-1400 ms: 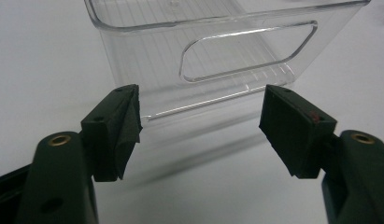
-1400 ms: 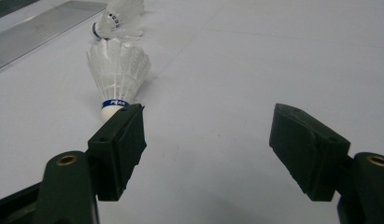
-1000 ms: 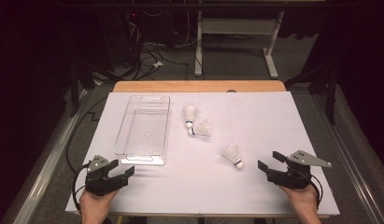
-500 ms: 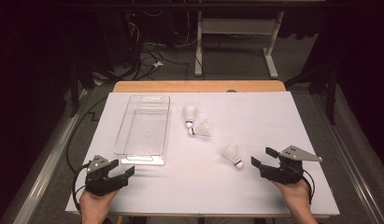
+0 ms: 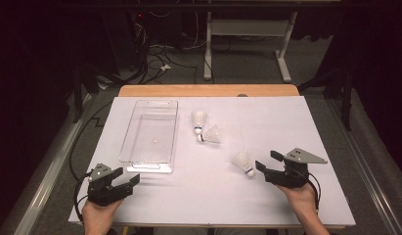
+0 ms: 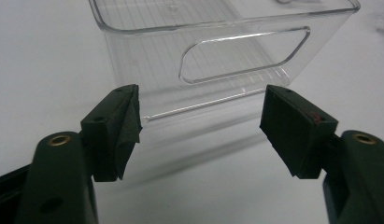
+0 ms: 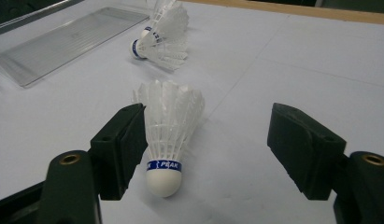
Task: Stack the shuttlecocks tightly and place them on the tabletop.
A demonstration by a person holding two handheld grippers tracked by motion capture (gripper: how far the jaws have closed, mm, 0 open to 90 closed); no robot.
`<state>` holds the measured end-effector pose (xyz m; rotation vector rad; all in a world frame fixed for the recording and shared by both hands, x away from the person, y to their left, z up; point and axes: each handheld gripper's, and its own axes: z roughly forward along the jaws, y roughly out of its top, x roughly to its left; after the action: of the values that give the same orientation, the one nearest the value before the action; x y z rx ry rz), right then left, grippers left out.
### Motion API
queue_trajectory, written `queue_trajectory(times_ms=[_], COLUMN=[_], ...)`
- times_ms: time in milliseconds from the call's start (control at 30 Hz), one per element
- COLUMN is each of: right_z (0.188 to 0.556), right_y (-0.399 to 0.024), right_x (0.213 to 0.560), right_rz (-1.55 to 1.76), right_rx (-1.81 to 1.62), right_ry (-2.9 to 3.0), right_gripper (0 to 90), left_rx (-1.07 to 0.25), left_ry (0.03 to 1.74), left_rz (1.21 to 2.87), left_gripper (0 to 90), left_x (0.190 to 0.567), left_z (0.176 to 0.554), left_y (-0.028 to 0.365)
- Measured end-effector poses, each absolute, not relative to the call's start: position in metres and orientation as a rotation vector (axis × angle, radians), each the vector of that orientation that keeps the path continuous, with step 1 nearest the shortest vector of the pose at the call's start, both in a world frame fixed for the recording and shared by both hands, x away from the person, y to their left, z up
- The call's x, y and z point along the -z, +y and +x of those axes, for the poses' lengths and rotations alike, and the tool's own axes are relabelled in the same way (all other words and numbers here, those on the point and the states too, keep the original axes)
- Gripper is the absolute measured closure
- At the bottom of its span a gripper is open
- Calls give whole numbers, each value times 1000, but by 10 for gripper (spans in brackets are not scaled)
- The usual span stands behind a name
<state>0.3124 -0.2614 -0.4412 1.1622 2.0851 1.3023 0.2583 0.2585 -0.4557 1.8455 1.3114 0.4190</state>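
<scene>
High view: white table (image 5: 286,117) with a clear bin (image 5: 150,134) lying ahead of the left gripper (image 5: 121,178), whose jaws stand apart and empty, apparently idling where it could steady the bin. Three shuttlecocks lie loose; two shuttlecocks (image 5: 204,127) rest well ahead of the right gripper (image 5: 267,162). The nearest shuttlecock (image 7: 168,135), cork toward the right gripper, lies between its spread jaws, close to one pad, seemingly lined up for a grasp not yet made.
</scene>
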Motion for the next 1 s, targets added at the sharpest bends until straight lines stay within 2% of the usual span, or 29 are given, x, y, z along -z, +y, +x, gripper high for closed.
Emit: queue_trajectory(times_ms=[1000], right_z=[332], right_y=[-235], right_x=[434], right_rz=[1144], right_rx=[-1288], right_ry=[2152], right_gripper=[335], left_rx=[-421], left_ry=[1292], left_rz=[1861], left_gripper=[287], left_x=[456], left_z=[258], left_y=[257])
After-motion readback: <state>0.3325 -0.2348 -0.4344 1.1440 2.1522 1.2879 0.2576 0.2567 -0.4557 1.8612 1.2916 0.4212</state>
